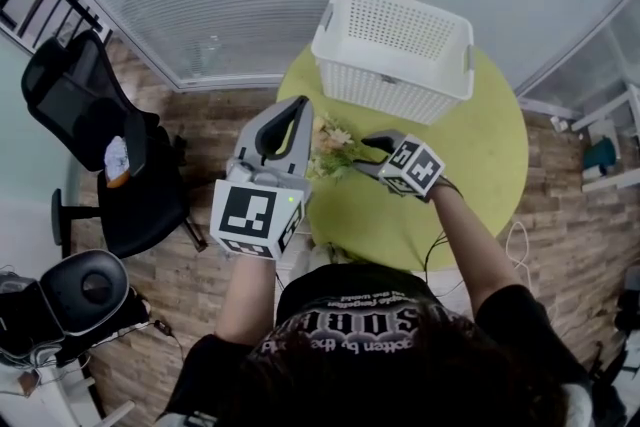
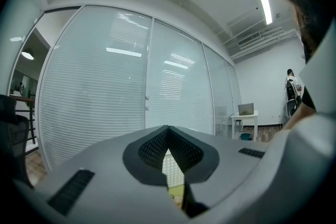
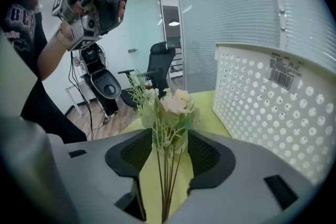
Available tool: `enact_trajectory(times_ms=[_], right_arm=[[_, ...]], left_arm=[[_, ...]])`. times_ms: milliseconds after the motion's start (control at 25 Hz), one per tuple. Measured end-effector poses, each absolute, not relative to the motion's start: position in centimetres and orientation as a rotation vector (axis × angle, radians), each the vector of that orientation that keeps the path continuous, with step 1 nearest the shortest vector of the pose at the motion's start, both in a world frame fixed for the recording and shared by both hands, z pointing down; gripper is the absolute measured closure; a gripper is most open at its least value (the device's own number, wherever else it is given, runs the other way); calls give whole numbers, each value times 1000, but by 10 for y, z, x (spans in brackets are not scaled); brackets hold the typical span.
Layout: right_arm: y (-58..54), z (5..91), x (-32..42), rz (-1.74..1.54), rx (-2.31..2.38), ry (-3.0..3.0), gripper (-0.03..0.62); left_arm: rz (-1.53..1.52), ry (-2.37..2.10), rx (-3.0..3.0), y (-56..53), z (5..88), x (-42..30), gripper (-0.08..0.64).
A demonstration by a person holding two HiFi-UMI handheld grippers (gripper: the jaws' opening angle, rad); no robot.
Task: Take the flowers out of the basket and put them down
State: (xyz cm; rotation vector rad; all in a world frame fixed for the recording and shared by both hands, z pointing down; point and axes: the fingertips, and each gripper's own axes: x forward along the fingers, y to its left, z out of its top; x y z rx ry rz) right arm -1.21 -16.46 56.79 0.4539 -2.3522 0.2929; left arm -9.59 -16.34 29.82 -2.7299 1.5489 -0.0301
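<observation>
Flowers (image 1: pixel 335 143) lie at the table's (image 1: pixel 480 145) left edge, near the basket (image 1: pixel 395 55) standing at the far edge. Right gripper (image 1: pixel 362 157) low over the table, jaws spread, stems between them with bare table showing on either side. Left gripper (image 1: pixel 298 105) raised above the left edge, jaws pressed together at the tips, nothing between.

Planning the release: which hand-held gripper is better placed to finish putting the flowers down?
Right. The flowers sit between the open jaws of the right hand-held gripper, over the table beside the basket. The left hand-held gripper is raised, shut and empty.
</observation>
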Motion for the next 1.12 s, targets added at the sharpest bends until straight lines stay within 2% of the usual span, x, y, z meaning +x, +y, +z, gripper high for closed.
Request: enact_trajectory(times_ms=[280, 480, 720, 1120], right_arm=[[-166, 519, -4, 328, 535, -2472, 380], [-182, 466, 11, 334, 764, -2586, 388], [-191, 402, 27, 328, 1042, -2678, 492], [-176, 324, 38, 101, 1276, -2758, 552]], left_arm=[[-37, 1529, -2745, -168, 301, -88, 558], [-18, 1534, -2736, -171, 300, -87, 558], [-10, 1549, -2741, -176, 301, -85, 558], [-19, 1545, -2755, -181, 304, -75, 558]])
